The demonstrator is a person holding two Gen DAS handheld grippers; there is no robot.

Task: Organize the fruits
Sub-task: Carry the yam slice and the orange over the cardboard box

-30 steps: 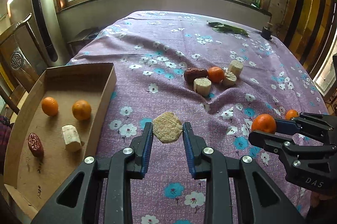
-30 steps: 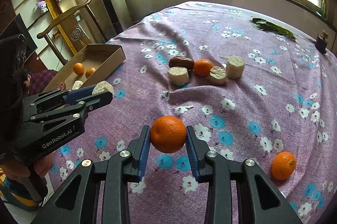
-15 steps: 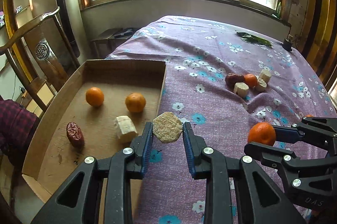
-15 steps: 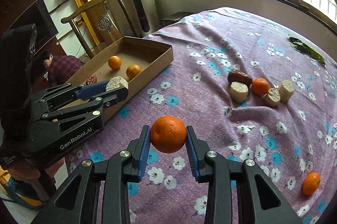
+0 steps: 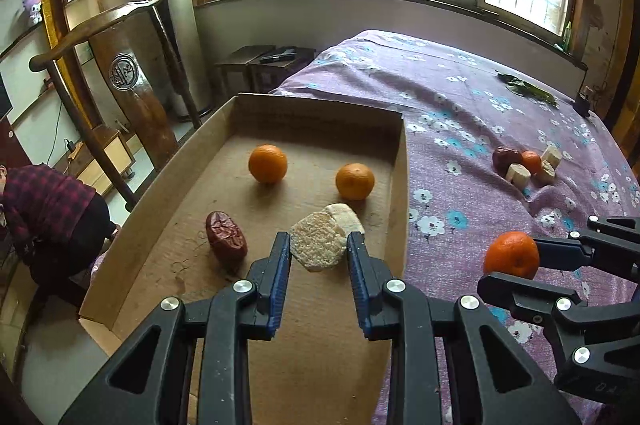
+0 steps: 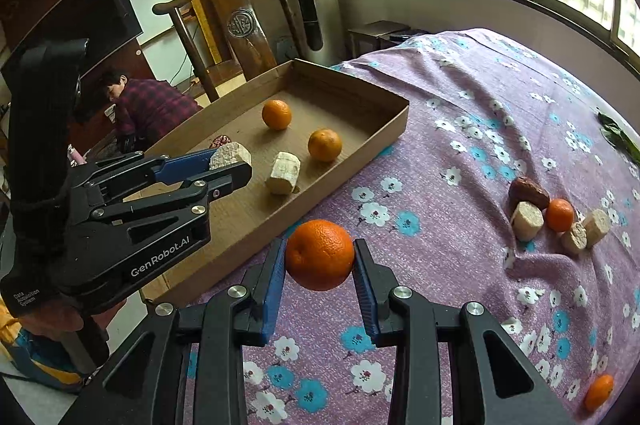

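Here, line by line:

Cardboard tray: shallow and open-topped, lying on the purple flowered cloth at its left edge.

In the tray: two oranges, one towards the far wall and one nearer the right wall; a wrinkled dark red date near the left side; a pale cut chunk lying just in front of the right-hand orange.

Left gripper: clamped on a pale rough-faced chunk, held in the air over the tray's near half, just in front of the chunk lying there.

Right gripper: closed on an orange, held above the cloth just outside the tray's right wall, beside the left gripper.

Loose pile on the cloth: a dark date, a small orange and three pale chunks crowded together, well apart from the tray.

Stray orange: alone on the cloth at the near right.

Green leaves: at the cloth's far side.

Background: a person in a plaid shirt bends low beyond the tray, near a wooden chair.
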